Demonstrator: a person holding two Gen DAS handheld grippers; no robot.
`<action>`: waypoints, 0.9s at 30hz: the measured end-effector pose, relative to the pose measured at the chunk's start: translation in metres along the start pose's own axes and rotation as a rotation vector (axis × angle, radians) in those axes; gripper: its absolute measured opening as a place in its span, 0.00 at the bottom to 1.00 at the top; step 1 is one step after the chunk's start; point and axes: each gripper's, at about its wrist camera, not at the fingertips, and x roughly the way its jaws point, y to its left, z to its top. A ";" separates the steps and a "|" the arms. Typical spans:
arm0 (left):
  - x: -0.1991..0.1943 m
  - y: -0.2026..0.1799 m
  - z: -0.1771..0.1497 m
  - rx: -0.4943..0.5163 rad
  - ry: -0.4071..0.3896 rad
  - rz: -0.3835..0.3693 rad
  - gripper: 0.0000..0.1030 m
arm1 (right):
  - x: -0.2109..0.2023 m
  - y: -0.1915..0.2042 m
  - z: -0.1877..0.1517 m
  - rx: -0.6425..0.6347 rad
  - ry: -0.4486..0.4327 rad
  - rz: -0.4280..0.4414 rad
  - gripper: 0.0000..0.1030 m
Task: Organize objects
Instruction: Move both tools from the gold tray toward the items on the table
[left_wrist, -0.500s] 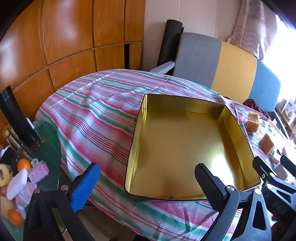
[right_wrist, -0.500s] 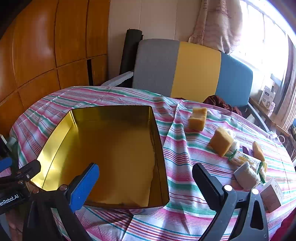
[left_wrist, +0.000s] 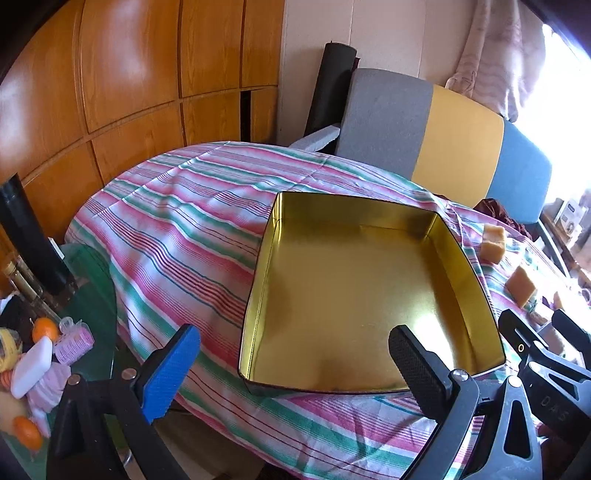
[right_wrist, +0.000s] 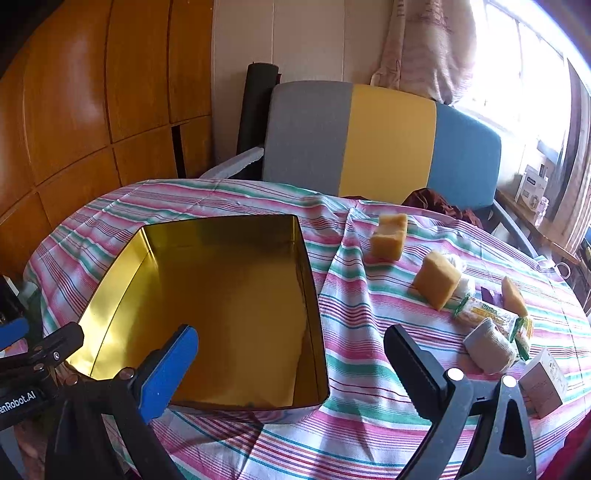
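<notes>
A gold tin (left_wrist: 369, 291) sits on the striped tablecloth (left_wrist: 177, 236) near the table's front edge, holding nothing. The left gripper (left_wrist: 295, 365) hovers over the tin's near left corner, jaws wide apart and gripping nothing. The right gripper (right_wrist: 291, 365) hovers over the tin's near right corner, jaws equally wide and bare.

Only the left view shows the glass side table (left_wrist: 92, 280) at the far left, with oranges (left_wrist: 45, 329) and a pink spool (left_wrist: 75, 338) on it. Only the right view shows the full row toward the table's right edge: two yellow sponges (right_wrist: 388, 236) (right_wrist: 437, 279), a wedge (right_wrist: 514, 296), a wrapped packet (right_wrist: 487, 315), a grey roll (right_wrist: 489, 345) and a small box (right_wrist: 545, 382).
</notes>
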 end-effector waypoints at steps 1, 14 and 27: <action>-0.001 -0.001 0.000 0.003 -0.003 0.000 1.00 | -0.001 0.000 0.000 -0.001 -0.001 -0.001 0.99; -0.019 -0.016 0.005 0.094 -0.083 0.019 1.00 | -0.012 -0.009 -0.001 -0.003 -0.028 -0.003 0.99; -0.017 -0.041 0.015 0.181 -0.095 -0.030 1.00 | -0.010 -0.059 0.007 0.060 -0.027 -0.035 0.99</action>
